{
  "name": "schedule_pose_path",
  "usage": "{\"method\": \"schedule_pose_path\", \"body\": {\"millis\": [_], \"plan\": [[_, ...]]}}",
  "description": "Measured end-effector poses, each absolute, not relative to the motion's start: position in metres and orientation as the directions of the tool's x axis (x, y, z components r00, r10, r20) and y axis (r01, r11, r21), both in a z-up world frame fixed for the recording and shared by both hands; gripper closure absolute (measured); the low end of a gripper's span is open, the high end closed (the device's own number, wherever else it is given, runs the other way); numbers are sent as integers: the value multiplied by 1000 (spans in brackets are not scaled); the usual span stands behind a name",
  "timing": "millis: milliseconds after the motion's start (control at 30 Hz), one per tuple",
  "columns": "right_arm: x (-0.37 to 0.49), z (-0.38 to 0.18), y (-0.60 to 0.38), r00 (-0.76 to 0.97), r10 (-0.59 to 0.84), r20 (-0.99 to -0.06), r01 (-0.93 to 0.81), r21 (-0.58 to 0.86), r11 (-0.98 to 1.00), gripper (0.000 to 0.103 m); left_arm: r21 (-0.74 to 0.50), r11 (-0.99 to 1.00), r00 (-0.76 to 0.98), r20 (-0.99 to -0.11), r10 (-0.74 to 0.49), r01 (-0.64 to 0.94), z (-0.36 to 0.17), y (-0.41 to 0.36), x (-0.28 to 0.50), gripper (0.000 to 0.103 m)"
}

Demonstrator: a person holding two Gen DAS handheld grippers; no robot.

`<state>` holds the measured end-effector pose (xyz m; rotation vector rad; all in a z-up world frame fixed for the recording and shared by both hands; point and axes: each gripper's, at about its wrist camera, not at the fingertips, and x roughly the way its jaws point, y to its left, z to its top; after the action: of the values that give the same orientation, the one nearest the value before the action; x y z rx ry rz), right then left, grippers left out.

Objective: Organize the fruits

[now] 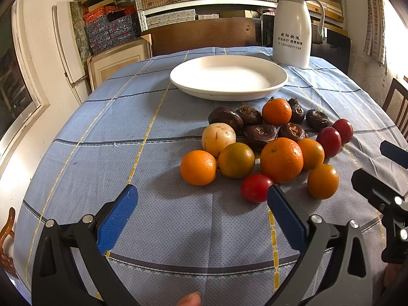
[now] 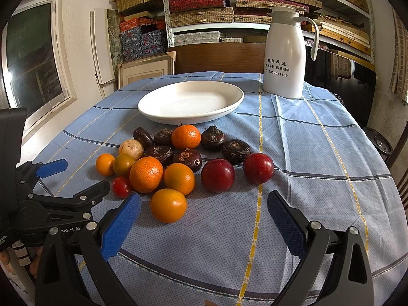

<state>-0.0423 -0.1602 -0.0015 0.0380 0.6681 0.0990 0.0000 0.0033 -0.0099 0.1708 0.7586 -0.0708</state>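
Observation:
A pile of fruit lies on the blue checked tablecloth (image 1: 158,229) in front of an empty white plate (image 1: 196,68) (image 2: 153,107). It holds several oranges (image 1: 281,159) (image 2: 168,205), several dark water chestnuts (image 1: 260,134) (image 2: 236,150), two red plums (image 2: 217,174), a cherry tomato (image 1: 255,187) (image 2: 121,187) and a pale round fruit (image 1: 218,139) (image 2: 130,148). My left gripper (image 1: 202,193) is open just short of the pile, its right finger beside the tomato. My right gripper (image 2: 204,202) is open too, with the nearest orange just ahead of its left finger.
A white thermos jug (image 1: 292,25) (image 2: 285,56) stands behind the plate at the back right. Shelves of boxes (image 2: 204,5) fill the wall behind the table. A wooden chair back (image 1: 201,34) stands at the table's far edge. A window is on the left.

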Motion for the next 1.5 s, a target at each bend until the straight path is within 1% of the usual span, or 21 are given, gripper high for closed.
{"method": "schedule_pose_path", "body": {"millis": [467,567,633,733,800,867,967,1000,1067,1100,1167,1300,1400,1500], "plan": [[-42,-1,-161,779,105,-618,-80,69,994,3,124,984,719,-695,-6,128,-11,4,0,4],[-40,-2,-164,772,117,-625,-84,83,993,3,117,985,703,-711,-7,128,-17,5,1,4],[-39,-3,-169,767,124,-630,-81,97,992,3,107,984,671,-742,-15,140,-24,11,11,4],[-36,-13,-170,736,135,-664,-91,100,991,3,127,978,625,-780,-3,164,-33,16,17,4],[-37,-16,-169,698,123,-705,-100,74,992,3,161,971,608,-794,21,177,-38,20,19,4],[-37,-18,-172,682,97,-725,-99,40,994,3,171,964,596,-803,17,203,-41,23,19,4],[-39,-25,-177,652,69,-755,-101,3,995,3,121,965,573,-819,-37,234,-44,31,20,4],[-38,-28,-178,635,73,-769,-109,5,994,3,94,967,562,-825,-57,237,-43,33,23,4],[-34,-33,-181,593,97,-800,-129,24,991,3,-5,970,534,-834,-139,245,-45,48,26,4],[-33,-35,-182,579,105,-809,-130,36,991,3,-4,966,531,-835,-145,258,-45,49,26,4],[-30,-36,-189,572,109,-813,-118,50,992,3,27,960,530,-838,-131,279,-45,46,23,4],[-24,-40,-211,561,117,-819,-76,90,993,3,28,960,530,-838,-129,278,-43,47,18,4],[-18,-39,-225,575,78,-814,-34,72,997,3,40,962,529,-841,-113,269,-39,42,30,4],[-9,-31,-246,623,134,-771,-20,155,988,4,82,945,547,-830,-111,315,-37,29,45,4]]}}
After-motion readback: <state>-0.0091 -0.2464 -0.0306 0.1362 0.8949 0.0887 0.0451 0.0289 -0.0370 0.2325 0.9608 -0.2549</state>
